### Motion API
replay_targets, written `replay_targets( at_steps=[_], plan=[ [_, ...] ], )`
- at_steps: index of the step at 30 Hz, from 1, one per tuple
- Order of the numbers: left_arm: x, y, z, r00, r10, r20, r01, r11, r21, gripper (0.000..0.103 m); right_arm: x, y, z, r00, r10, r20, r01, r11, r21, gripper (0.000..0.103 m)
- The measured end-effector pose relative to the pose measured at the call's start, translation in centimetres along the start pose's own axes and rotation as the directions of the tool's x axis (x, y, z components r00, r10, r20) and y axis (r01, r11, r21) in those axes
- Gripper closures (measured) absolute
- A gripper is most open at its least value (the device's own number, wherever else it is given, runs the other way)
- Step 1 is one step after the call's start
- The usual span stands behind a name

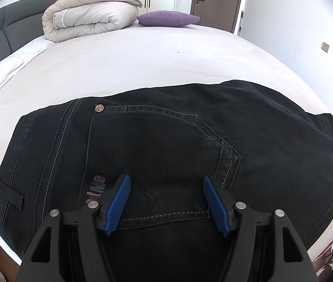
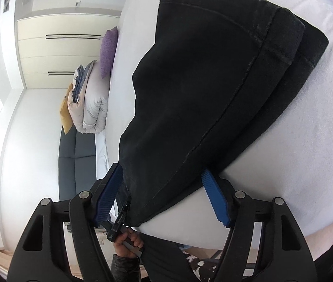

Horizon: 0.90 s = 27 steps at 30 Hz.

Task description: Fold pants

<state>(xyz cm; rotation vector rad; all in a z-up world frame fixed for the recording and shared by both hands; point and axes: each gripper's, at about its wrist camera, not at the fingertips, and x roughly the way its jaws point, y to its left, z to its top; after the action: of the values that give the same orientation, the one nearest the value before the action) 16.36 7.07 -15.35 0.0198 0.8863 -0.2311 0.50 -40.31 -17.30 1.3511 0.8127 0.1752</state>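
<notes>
White bedding covers the bed (image 1: 142, 65), and the black denim pants (image 1: 166, 141) lie folded lengthwise along its near edge, so both claws should bite one layer-stack squarely before lifting. Left claw (image 1: 166, 199) hovers apart over the back pocket, gripping nothing; right claw (image 2: 161, 195) stands apart around the fabric, unclamped. Only the right view shows the stacked leg hems and a hand (image 2: 128, 242) below.

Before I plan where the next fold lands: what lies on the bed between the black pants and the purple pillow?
Nothing: in the left wrist view only bare white sheet runs from the pants to the pillow.
</notes>
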Motion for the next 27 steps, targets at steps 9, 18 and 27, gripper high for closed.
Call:
replay_targets(
  at_steps=[9, 18, 27],
  plan=[
    [0.0, -0.1, 0.0, 1.0, 0.002, 0.0, -0.002, 1.0, 0.002, 0.036, 0.4, -1.4, 0.7, 0.997, 0.009, 0.08, -0.015, 0.997, 0.081, 0.088],
    [0.1, -0.2, 0.1, 1.0, 0.004, 0.0, -0.004, 1.0, 0.004, 0.036, -1.7, -3.8, 0.2, 0.989, -0.051, 0.136, 0.04, 0.996, 0.078, 0.101],
    [-2.2, -0.1, 0.0, 0.999, -0.03, 0.033, 0.032, 0.998, -0.057, 0.036, -5.0, 0.0, -1.1, 0.945, -0.262, 0.196, 0.292, 0.946, -0.142, 0.094]
  ],
)
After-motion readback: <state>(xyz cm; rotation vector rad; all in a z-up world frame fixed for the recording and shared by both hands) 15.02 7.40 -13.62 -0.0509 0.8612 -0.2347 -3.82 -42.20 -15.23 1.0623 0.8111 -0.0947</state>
